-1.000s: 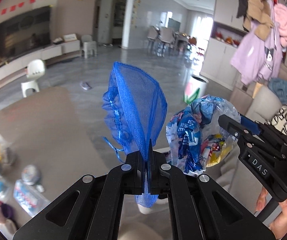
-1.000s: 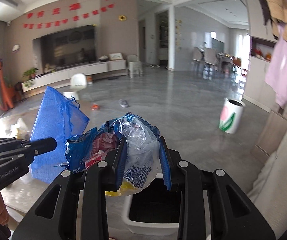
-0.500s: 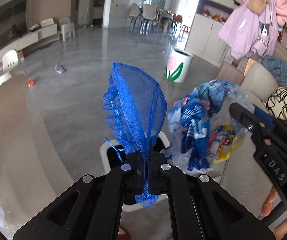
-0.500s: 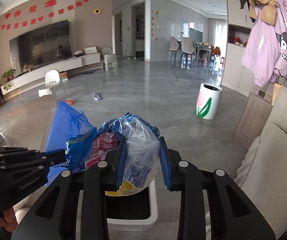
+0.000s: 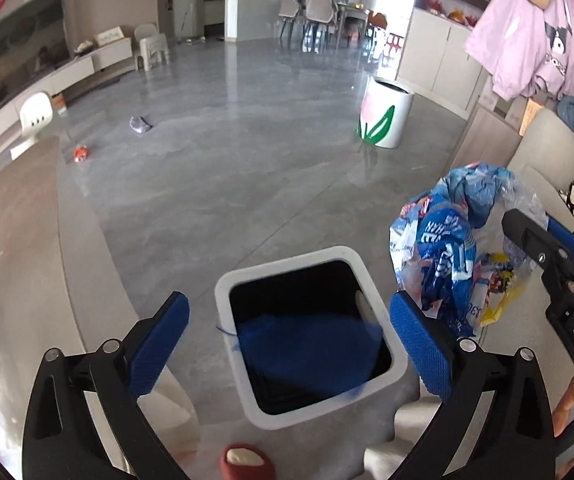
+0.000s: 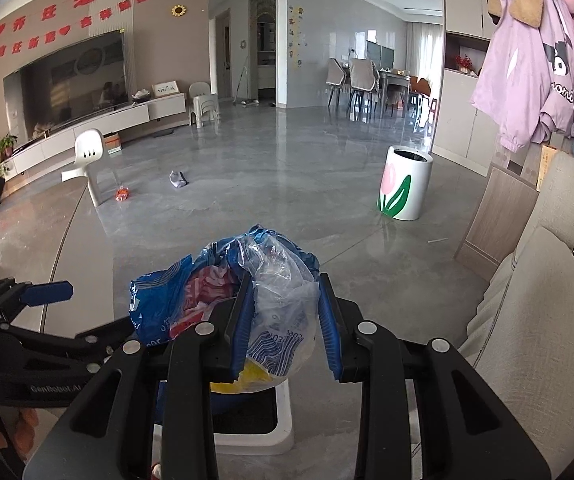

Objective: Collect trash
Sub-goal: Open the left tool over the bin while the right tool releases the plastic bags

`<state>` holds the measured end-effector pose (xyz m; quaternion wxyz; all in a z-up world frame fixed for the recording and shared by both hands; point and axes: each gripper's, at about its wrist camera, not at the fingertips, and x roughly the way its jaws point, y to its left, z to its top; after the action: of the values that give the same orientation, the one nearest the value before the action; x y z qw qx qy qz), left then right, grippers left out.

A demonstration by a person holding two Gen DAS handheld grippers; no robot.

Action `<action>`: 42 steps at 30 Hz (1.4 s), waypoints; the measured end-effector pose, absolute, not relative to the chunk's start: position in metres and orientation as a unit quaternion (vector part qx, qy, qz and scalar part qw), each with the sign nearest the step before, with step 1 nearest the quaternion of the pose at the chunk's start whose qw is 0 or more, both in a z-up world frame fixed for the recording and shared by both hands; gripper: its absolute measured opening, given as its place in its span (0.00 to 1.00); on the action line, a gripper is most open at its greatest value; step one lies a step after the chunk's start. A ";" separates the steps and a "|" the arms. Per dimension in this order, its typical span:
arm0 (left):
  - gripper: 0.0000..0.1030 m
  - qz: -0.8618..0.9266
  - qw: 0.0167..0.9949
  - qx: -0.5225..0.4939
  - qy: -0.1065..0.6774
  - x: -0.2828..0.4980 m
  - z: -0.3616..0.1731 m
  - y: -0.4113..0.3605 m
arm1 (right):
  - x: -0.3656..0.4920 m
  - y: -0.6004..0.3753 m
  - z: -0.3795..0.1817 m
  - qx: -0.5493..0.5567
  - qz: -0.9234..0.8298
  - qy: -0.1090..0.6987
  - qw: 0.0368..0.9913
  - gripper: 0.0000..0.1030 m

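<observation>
My left gripper (image 5: 287, 336) is open and empty above a white square trash bin (image 5: 227, 292). A blue mesh bag (image 5: 307, 348) lies inside the bin. My right gripper (image 6: 287, 320) is shut on a bundle of crumpled plastic wrappers (image 6: 279, 280), blue, clear and yellow. The bundle also shows in the left wrist view (image 5: 451, 252), held beside the bin's right edge. The bin's rim (image 6: 255, 440) shows just below the right gripper. The left gripper shows in the right wrist view (image 6: 47, 292) at the left.
A white bin with a tulip print (image 5: 383, 116) stands farther off on the grey floor. Small litter (image 5: 81, 154) and a grey item (image 5: 139, 124) lie on the floor. A sofa (image 6: 535, 300) is at the right, a table edge (image 5: 71, 240) at the left.
My left gripper has opened and the blue mesh bag has dropped into the white bin. Both grippers have come over the bin; the right still holds the wrappers.
</observation>
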<state>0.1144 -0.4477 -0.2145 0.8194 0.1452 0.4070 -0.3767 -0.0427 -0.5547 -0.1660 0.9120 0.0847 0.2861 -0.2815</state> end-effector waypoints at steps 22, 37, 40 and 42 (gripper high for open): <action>0.95 -0.324 0.855 0.119 0.387 0.141 -0.198 -0.409 | 0.002 -0.573 -0.217 0.075 -0.241 0.342 0.905 0.96; 0.95 -0.272 0.887 0.083 0.363 0.144 -0.164 -0.346 | -0.008 -0.534 -0.142 0.057 -0.211 0.257 0.941 0.96; 0.95 -0.258 0.895 0.073 0.356 0.141 -0.151 -0.324 | -0.006 -0.515 -0.124 0.041 -0.200 0.241 0.949 0.96; 0.95 -0.250 0.901 0.068 0.349 0.139 -0.143 -0.309 | -0.005 -0.501 -0.115 0.035 -0.189 0.233 0.953 0.96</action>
<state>0.1387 -0.3095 -0.1426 0.9005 0.0678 0.3491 -0.2501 -0.0047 -0.5014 -0.1153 0.9533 0.0349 0.2330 -0.1888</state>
